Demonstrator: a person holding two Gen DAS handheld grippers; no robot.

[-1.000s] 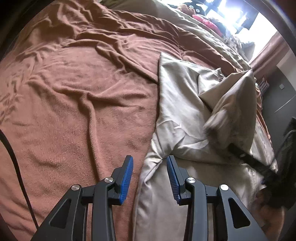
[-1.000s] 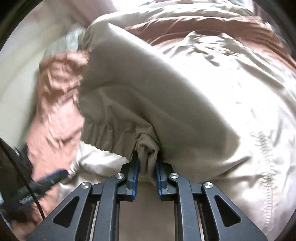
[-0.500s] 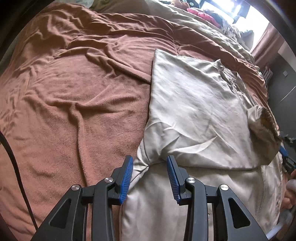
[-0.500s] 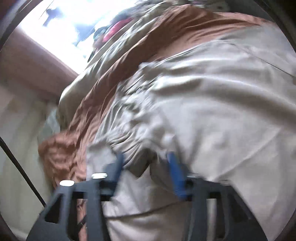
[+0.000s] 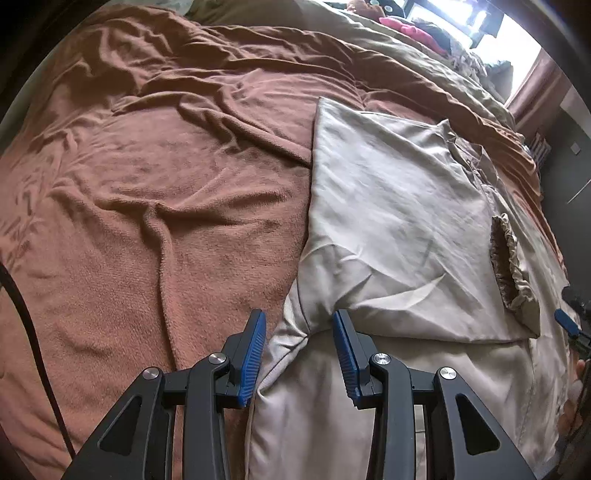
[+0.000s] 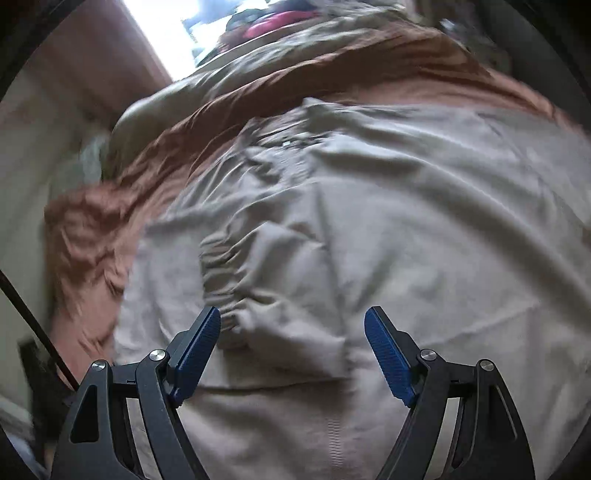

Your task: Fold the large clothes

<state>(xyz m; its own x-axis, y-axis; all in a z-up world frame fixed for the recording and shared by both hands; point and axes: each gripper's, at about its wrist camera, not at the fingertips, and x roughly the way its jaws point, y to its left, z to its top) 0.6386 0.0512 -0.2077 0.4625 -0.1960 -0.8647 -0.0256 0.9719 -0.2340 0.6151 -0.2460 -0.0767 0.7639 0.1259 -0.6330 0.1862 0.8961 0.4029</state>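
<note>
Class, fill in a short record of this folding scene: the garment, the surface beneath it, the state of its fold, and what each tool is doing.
garment: beige jacket, sleeve folded across its body
cuff: elastic sleeve cuff lying on the jacket
surface: brown blanket on a bed
left tool: partly open, astride a fabric ridge, pads not pressing
right tool: jaws just opened wide, nothing gripped, over the cuff

The brown blanket [image 5: 155,206] left of the beige jacket [image 5: 391,221] lies bare and open, with a clothes pile [image 5: 417,29] far behind.
</note>
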